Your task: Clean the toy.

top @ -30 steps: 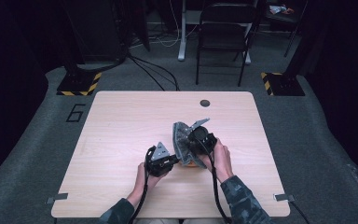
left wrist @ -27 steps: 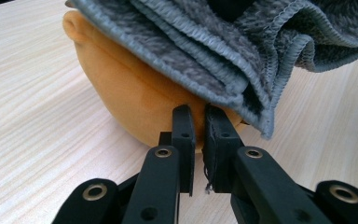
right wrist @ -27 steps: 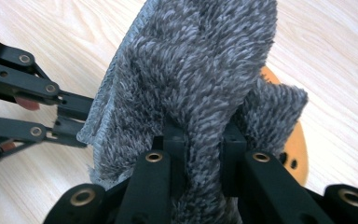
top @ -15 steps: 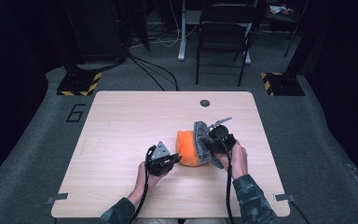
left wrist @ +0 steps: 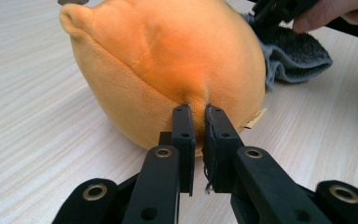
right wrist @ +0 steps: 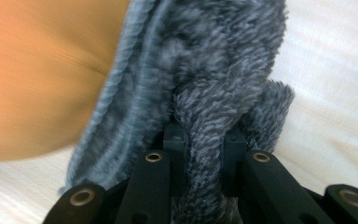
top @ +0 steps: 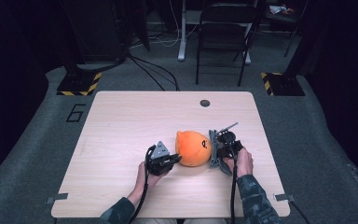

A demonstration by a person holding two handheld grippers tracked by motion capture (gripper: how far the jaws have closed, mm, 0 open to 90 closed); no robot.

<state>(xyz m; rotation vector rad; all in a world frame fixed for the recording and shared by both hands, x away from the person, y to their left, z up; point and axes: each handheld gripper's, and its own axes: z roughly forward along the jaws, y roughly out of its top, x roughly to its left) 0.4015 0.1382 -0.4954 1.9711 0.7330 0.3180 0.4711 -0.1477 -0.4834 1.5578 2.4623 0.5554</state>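
My left gripper (left wrist: 196, 135) has its jaws pinched tight on a small tuck of the orange plush toy (top: 193, 147), which sits on the counter (top: 121, 121) near the middle of its near half. My right gripper (right wrist: 204, 140) is clamped on a fold of the grey fuzzy cloth (right wrist: 214, 70), just to the right of the toy and touching its side.

The weak point, I think, is my left hold: it is only a nip of fabric low on the toy, so a tug from the cloth side could slip that tuck free or roll the toy over. On the right, the pile is thick and bunched, so I may be gripping just one layer; the rest could sag, drag on the counter and push the toy out of place.
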